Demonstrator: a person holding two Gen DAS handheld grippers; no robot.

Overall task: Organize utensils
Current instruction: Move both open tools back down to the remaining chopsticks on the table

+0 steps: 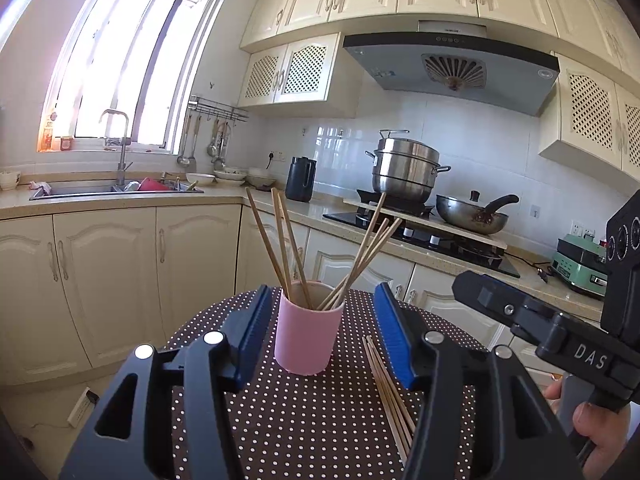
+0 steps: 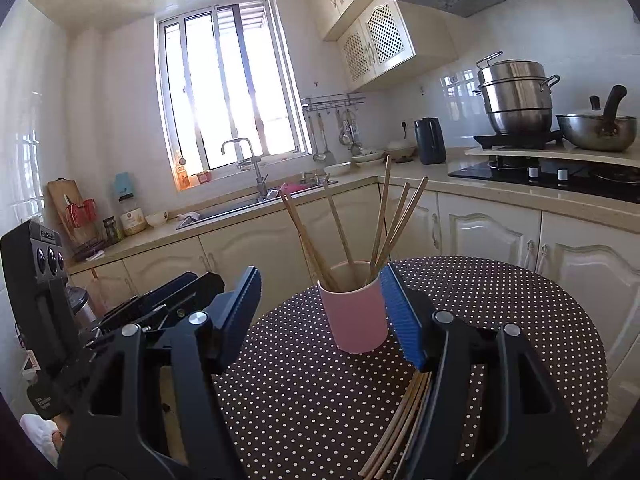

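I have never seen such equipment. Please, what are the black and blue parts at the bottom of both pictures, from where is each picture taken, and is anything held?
They are hand-held grabbing tools, one in each of a person's hands, each with a camera looking along its two fingers. One picture comes from the left gripper, the other from the right gripper. On the dotted tablecloth stands a pink cup with chopsticks in it; more loose chopsticks lie beside it. Both tools are open and hold nothing. The right hand shows at the left view's edge.

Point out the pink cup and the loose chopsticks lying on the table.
pink cup (image 1: 306,338): left wrist view, middle of its outer wall.
loose chopsticks (image 1: 386,392): left wrist view, midway along the bundle.
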